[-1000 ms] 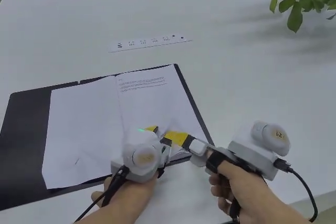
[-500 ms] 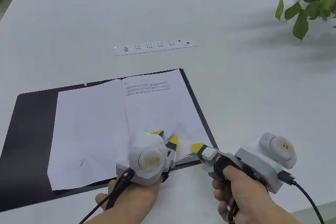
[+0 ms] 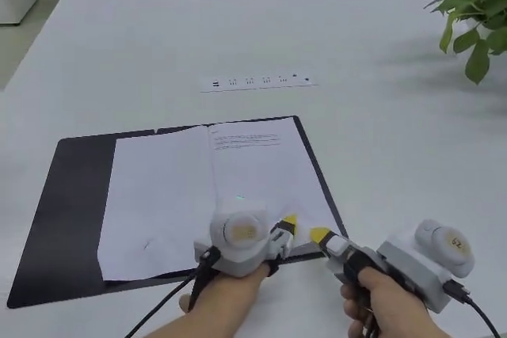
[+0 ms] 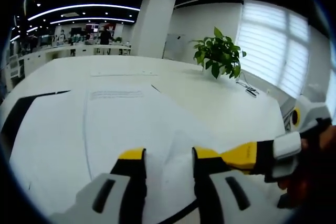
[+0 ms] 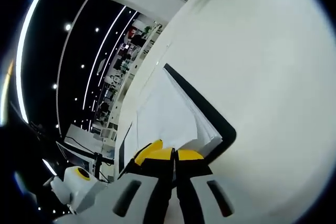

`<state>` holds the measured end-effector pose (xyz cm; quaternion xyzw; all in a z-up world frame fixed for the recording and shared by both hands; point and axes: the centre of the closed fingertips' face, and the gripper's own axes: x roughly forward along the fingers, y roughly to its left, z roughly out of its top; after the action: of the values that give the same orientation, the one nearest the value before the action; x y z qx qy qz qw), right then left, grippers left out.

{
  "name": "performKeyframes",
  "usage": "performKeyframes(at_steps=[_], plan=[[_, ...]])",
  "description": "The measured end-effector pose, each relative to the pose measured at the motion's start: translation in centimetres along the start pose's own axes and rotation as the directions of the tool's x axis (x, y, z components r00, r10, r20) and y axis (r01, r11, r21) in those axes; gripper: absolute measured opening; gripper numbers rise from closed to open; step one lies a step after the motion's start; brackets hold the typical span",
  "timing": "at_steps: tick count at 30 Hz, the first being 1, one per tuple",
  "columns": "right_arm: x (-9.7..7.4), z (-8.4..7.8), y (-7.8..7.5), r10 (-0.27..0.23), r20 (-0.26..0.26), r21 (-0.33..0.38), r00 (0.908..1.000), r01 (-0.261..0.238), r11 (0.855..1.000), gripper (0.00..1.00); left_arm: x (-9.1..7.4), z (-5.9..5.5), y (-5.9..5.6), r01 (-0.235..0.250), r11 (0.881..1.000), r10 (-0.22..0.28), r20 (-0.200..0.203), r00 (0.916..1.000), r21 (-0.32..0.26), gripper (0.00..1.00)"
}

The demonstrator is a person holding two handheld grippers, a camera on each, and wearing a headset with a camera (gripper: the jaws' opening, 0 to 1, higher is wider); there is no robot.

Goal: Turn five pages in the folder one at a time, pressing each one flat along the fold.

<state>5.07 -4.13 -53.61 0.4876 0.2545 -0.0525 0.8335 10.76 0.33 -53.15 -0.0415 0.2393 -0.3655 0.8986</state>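
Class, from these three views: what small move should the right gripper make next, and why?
Probably open the right gripper and ease it onto the right page's near corner to pinch the top sheet. Its jaws are shut and empty at the folder's near edge; the left gripper hovers open over that page.

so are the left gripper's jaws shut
No, the left gripper has its jaws apart, with the white page showing in the gap between them.

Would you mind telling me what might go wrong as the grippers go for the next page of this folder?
The right gripper, jaws shut, sits by the stacked sheet edges at the corner of the folder, so it may lift several pages. The left gripper, jaws open, is close beside it; they could knock together.
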Motion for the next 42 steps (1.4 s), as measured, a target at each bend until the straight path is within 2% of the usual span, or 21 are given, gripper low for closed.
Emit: performKeyframes(at_steps=[6, 13, 19, 20, 22, 26, 31, 33, 37, 42], plan=[[-0.3, 0.0, 0.5, 0.004, 0.02, -0.015, 0.9998, -0.003, 1.0, 0.0, -1.6, 1.2, 0.3, 0.004, 0.998, -0.004, 0.012, 0.9999, 0.056, 0.34], [-0.8, 0.2, 1.7, 0.024, 0.042, -0.039, 0.9988, -0.022, 0.999, 0.0, -3.2, 2.3, 1.1, -0.007, 0.998, 0.004, 0.037, 0.9993, 0.062, 0.37], [-1.4, 0.4, 2.9, 0.043, 0.057, -0.104, 0.9975, -0.037, 0.994, 0.0, -4.5, 3.6, 0.9, -0.005, 0.998, 0.0, 0.069, 0.9976, 0.063, 0.41], [-1.6, 0.4, 3.2, 0.047, 0.065, -0.111, 0.9968, -0.04, 0.993, 0.0, -4.8, 4.1, 0.8, -0.004, 0.998, -0.002, 0.088, 0.9961, 0.063, 0.41], [-1.8, 0.4, 3.6, 0.054, 0.066, -0.133, 0.9964, -0.044, 0.99, 0.0, -5.3, 4.6, 0.9, -0.004, 0.998, -0.002, 0.1, 0.995, 0.056, 0.42], [-2.2, 0.2, 5.0, 0.082, 0.07, -0.202, 0.9941, -0.067, 0.977, 0.0, -6.4, 5.5, 1.5, -0.015, 0.998, 0.009, 0.119, 0.9929, 0.054, 0.43], [-2.3, -0.3, 6.7, 0.106, 0.057, -0.301, 0.9927, -0.084, 0.95, 0.0, -8.0, 6.7, 3.1, -0.053, 0.998, 0.046, 0.146, 0.9882, 0.041, 0.45], [-2.4, -0.4, 7.4, 0.115, 0.064, -0.305, 0.9913, -0.091, 0.948, 0.0, -8.5, 7.1, 3.4, -0.057, 0.998, 0.051, 0.155, 0.9865, 0.034, 0.44], [-2.4, -0.9, 8.6, 0.129, 0.064, -0.349, 0.9896, -0.099, 0.932, 0.0, -9.7, 8.3, 4.3, -0.071, 0.997, 0.068, 0.182, 0.9809, 0.013, 0.46], [-2.5, -1.6, 10.0, 0.135, 0.058, -0.409, 0.9891, -0.1, 0.907, 0.0, -10.9, 9.1, 5.0, -0.084, 0.996, 0.079, 0.197, 0.9772, 0.02, 0.49]])
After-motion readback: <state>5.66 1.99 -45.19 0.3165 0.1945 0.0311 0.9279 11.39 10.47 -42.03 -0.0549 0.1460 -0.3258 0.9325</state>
